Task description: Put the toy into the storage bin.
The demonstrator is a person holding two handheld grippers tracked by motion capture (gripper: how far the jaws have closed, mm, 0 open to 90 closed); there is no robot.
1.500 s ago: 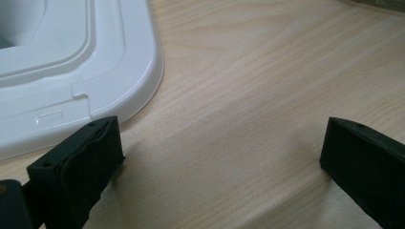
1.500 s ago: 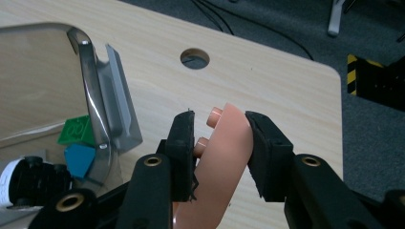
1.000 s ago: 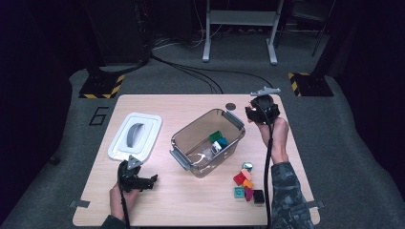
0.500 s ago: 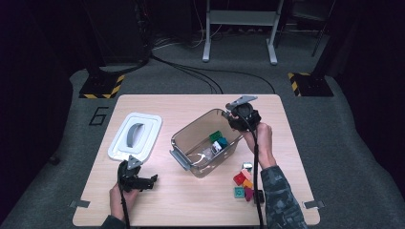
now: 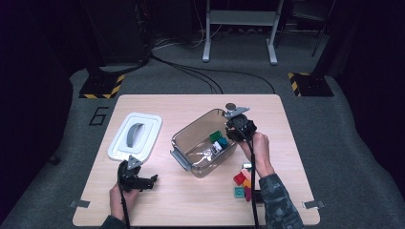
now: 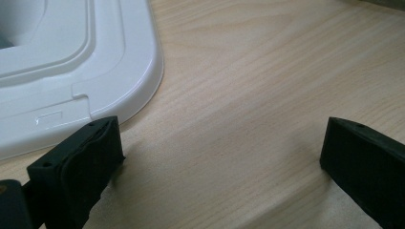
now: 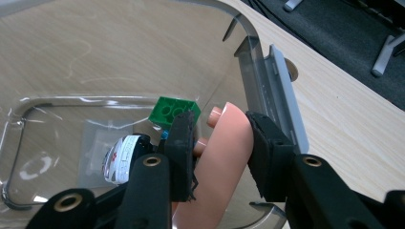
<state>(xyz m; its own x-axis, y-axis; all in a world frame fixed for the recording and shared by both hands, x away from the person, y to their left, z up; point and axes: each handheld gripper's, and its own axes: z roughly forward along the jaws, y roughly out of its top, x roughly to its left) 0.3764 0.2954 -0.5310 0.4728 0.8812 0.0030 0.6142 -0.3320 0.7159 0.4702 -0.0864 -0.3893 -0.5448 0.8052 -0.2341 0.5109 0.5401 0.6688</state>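
The right tool point(image 7: 219, 148) clamps a pink toy point(image 7: 224, 162) over the bin point(image 5: 184, 160) on the wooden table point(image 5: 191, 107).

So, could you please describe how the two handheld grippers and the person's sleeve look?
Both the left gripper and the right gripper are black with blocky matte jaws, each topped by a grey three-cornered plate and trailing a black cable. The right forearm wears a camouflage-patterned sleeve.

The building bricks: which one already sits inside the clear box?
The green brick lies in the clear box; the other coloured bricks lie on the table.
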